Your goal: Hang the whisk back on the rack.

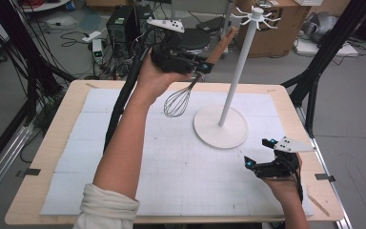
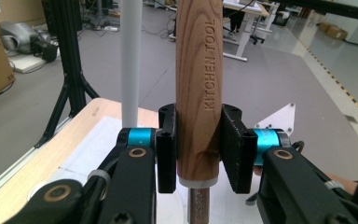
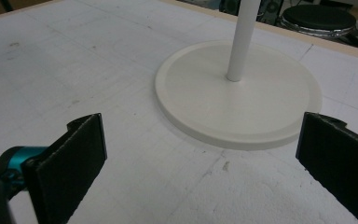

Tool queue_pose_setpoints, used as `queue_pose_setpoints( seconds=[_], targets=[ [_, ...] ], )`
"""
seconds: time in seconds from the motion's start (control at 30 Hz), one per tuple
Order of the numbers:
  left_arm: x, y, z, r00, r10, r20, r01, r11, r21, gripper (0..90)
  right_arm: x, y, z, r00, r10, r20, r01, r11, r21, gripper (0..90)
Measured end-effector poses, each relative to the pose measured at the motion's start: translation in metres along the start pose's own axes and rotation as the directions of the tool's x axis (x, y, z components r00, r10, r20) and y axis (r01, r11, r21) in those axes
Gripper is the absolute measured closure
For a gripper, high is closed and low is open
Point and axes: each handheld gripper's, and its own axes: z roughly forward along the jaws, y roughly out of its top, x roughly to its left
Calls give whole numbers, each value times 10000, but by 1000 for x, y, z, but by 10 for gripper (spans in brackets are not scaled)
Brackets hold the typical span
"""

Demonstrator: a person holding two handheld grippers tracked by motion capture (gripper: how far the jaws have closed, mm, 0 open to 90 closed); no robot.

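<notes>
Hand-held gripper (image 1: 205, 66) raised, clamping whisk (image 1: 178, 101).

A whisk (image 1: 186, 93) with a wooden handle (image 2: 199, 88) stamped "KITCHEN TOOL" hangs tilted above the far half of the surface (image 1: 57, 143), wire head low, handle rising toward the top of the stand. The white stand (image 1: 238, 71) has a round base (image 3: 270, 107) near the surface's far right part, an upright pole and hooks (image 1: 257, 16) at its top.
</notes>
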Motion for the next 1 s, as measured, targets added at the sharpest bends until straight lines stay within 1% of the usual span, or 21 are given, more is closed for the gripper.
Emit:
queue_pose_setpoints(
  seconds=[0.07, 0.13, 0.23, 0.37, 0.43, 0.47, 0.53, 0.6, 0.63, 0.7, 0.73, 0.83, 0.9, 0.93, 1.0],
  targets=[
    [0, 2, 1, 10000, 19, -3, -19, 10000, 24, 696, 0, 0, 0, 10000, -16, -22, 16, 10000, 19, 5],
    [2, 7, 4, 10000, 21, 51, -21, 9999, -103, 696, 0, 0, 0, 10000, 19, -19, -19, 10000, 46, 5],
    [3, 10, 6, 10000, -4, 45, 4, 10000, -30, 696, 0, 0, 1, 10000, -17, -17, 17, 10000, 61, 5],
    [6, 15, 11, 10000, 18, -62, -18, 10000, 76, 696, 0, 0, 1, 10000, -35, -19, 35, 10000, 65, 5],
    [6, 18, 13, 10000, 1, -93, -1, 10000, 21, 696, 0, 0, 1, 10000, -35, -20, 35, 10000, 68, 4],
    [7, 21, 13, 9999, -15, -169, 15, 10000, -18, 697, 0, 0, 0, 10000, 37, -44, -37, 10000, 46, 5],
    [8, 22, 14, 9999, -23, -156, 23, 10000, -23, 696, -1, 0, 0, 10000, 21, -24, -21, 10000, 39, 5],
    [9, 23, 15, 9998, 12, -191, -12, 10000, 4, 697, -1, 0, 0, 10000, 12, -30, -12, 10000, 9, 5],
    [9, 23, 17, 9998, -45, -192, 45, 10000, 25, 697, -1, 0, 0, 10000, 80, -39, -80, 10000, 1, 5],
    [10, 23, 18, 9996, 36, -293, -30, 9998, 202, 696, -2, 0, -1, 10000, 33, -26, -34, 10000, -15, 5],
    [12, 23, 21, 9992, -32, -387, 42, 9997, 258, 697, -2, 0, -1, 10000, 46, -38, -46, 10000, -25, 5],
    [12, 23, 24, 9992, -78, -396, 88, 9996, 257, 696, -2, 0, -1, 10000, 41, -49, -41, 10000, -25, 5],
    [13, 23, 27, 9991, -57, -414, 72, 9994, 348, 697, -2, 0, -1, 10000, 57, -51, -57, 10000, -47, 5],
    [14, 23, 31, 9988, -120, -484, 140, 9991, 407, 696, -2, 0, -2, 10000, 82, -56, -82, 10000, -46, 5],
    [14, 23, 32, 9986, -168, -509, 187, 9992, 366, 697, -2, 0, -2, 10000, 79, -30, -79, 9999, -79, 5]
  ],
)
